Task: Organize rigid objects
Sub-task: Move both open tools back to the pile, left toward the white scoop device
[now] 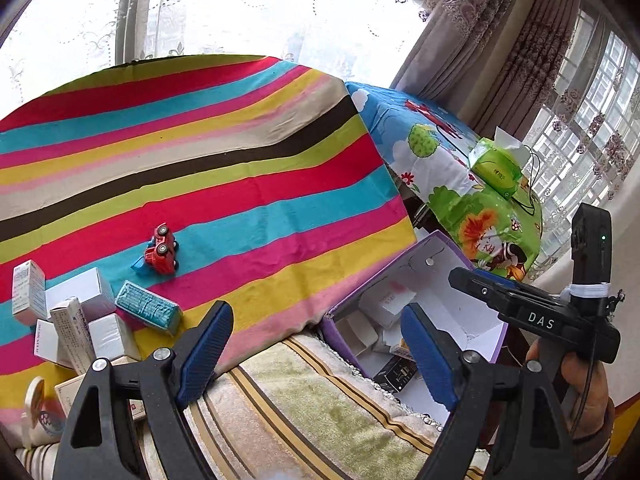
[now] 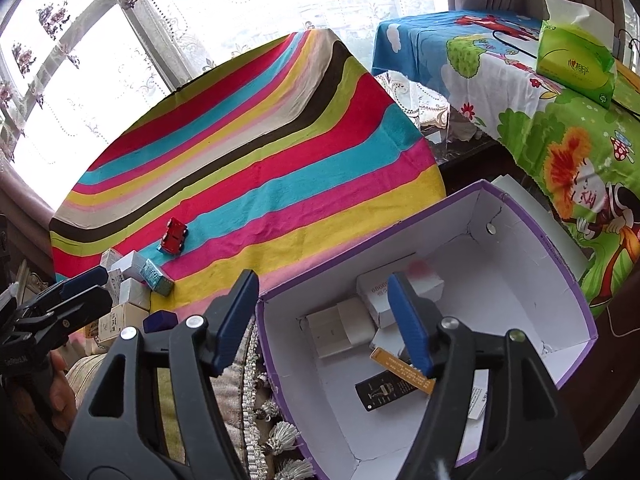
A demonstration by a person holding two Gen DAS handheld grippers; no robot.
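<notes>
A purple box (image 2: 360, 249) with white inner walls stands low beside the striped table and holds several small cartons, among them a white carton (image 2: 376, 292) and a black carton (image 2: 386, 394). My right gripper (image 2: 322, 320) hangs open over the box's left rim with nothing between its pads. My left gripper (image 1: 316, 354) is open and empty above the table's near edge; the purple box (image 1: 360, 292) lies to its right. A pile of small cartons (image 1: 80, 320), a teal carton (image 1: 148, 308) and a red toy car (image 1: 162, 250) rest on the striped cloth (image 1: 240, 140).
A second table under a cartoon cloth (image 2: 520, 120) stands at the right with a green tissue pack (image 2: 576, 60) on it. A beige striped cushion (image 1: 320, 400) with tassels (image 2: 280, 432) lies below the grippers. Curtained windows run behind both tables.
</notes>
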